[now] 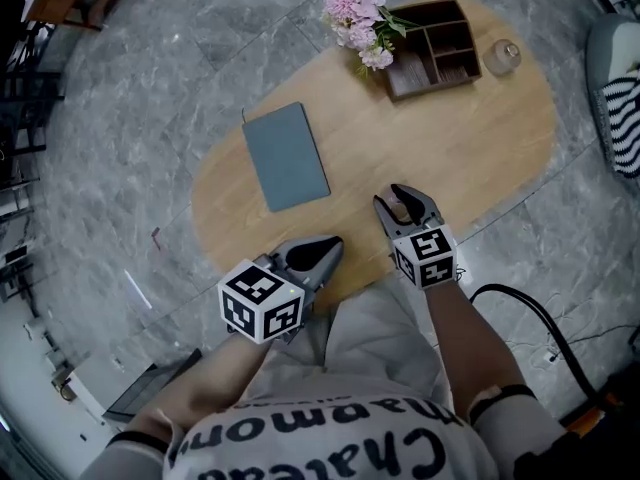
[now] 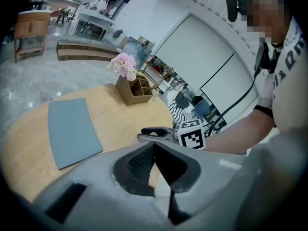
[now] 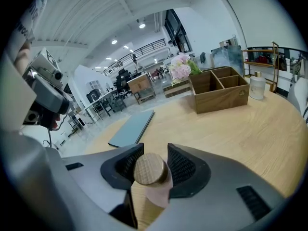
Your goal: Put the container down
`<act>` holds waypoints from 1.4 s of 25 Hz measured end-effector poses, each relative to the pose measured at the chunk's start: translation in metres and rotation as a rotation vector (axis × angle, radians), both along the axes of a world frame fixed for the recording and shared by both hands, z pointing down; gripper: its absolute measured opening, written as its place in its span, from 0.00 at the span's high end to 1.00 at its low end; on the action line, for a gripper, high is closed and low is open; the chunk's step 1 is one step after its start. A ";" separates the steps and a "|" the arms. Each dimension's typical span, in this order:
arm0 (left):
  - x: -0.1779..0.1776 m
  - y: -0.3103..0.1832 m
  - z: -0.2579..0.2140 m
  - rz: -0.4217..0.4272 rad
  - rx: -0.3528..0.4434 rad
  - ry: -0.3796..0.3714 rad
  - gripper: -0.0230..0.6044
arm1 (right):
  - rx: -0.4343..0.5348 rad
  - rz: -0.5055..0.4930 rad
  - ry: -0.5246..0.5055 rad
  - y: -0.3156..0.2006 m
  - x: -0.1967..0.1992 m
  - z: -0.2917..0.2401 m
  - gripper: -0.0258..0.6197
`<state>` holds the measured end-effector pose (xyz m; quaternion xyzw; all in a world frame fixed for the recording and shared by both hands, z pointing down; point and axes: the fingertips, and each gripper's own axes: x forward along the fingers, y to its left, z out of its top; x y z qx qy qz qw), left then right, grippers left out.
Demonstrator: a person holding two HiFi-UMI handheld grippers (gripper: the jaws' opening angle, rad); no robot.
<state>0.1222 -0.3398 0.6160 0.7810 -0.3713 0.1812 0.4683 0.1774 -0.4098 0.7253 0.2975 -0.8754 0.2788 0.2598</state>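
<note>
In the right gripper view, the container (image 3: pixel 150 171), pale with a round wooden lid, is seen clamped between the partly spread jaws of the right gripper (image 3: pixel 151 154), over the near edge of the table (image 3: pixel 250 129). It is barely shown in the head view. In its own view, the left gripper (image 2: pixel 154 152) is seen pinched together with nothing in it.
</note>
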 end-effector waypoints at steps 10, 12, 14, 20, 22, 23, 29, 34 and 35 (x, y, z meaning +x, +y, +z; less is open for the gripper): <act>-0.001 0.008 -0.015 0.062 0.067 -0.030 0.94 | -0.054 0.079 -0.101 -0.002 -0.005 -0.022 0.61; -0.003 0.006 -0.019 0.058 0.087 -0.033 0.94 | -0.042 0.123 -0.112 -0.004 -0.001 -0.032 0.61; -0.004 0.001 -0.026 0.053 0.117 -0.040 0.94 | -0.017 0.163 -0.106 -0.005 0.006 -0.044 0.61; -0.010 -0.003 -0.070 0.055 0.220 -0.008 0.94 | -0.016 0.389 -0.088 0.004 0.035 -0.093 0.66; -0.019 0.009 -0.087 0.043 0.225 0.007 0.94 | -0.054 0.434 -0.083 0.024 0.036 -0.112 0.83; -0.022 0.011 -0.096 0.041 0.241 0.017 0.94 | -0.053 0.444 -0.076 0.030 0.037 -0.123 0.83; -0.057 0.028 -0.131 -0.041 0.286 0.061 0.94 | 0.013 0.459 -0.032 0.062 0.025 -0.190 0.87; -0.087 0.057 -0.172 -0.081 0.371 0.058 0.94 | 0.069 0.447 -0.143 0.097 -0.011 -0.250 0.92; -0.092 0.061 -0.184 -0.082 0.401 0.066 0.94 | 0.096 0.432 -0.152 0.102 -0.019 -0.264 0.92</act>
